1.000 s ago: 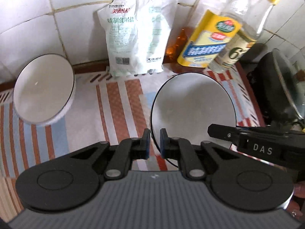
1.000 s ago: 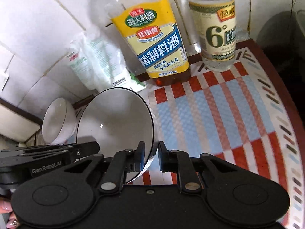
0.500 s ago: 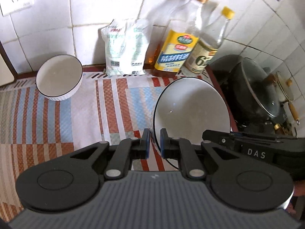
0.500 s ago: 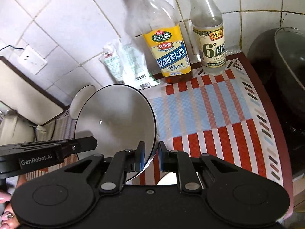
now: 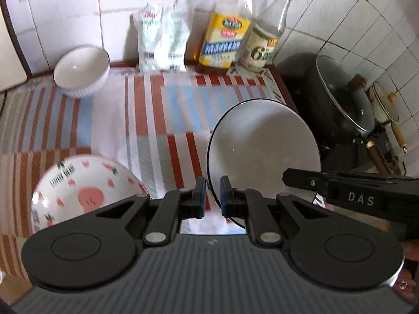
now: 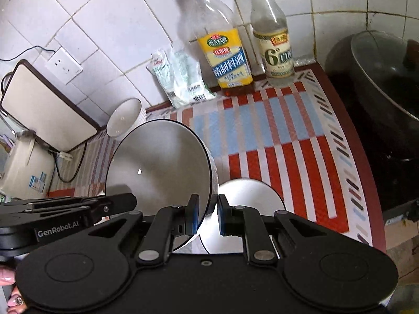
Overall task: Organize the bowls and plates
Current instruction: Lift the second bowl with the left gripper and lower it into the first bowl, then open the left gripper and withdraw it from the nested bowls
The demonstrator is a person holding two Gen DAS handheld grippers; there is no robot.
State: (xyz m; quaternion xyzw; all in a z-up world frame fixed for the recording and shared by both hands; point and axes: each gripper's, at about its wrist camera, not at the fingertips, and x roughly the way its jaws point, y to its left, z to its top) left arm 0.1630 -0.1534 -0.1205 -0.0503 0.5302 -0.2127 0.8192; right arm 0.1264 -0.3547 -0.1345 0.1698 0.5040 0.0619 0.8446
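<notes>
Both my left tongs [image 5: 210,195] and right tongs [image 6: 207,213] pinch one bowl [image 6: 159,167] rim (thin hold); uneven pull could drop it.

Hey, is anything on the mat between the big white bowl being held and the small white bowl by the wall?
Nothing visible does. Only bare striped mat lies between the big bowl and the small bowl. The patterned bowl sits nearer, off that line; the bag stands right of the small bowl.
</notes>
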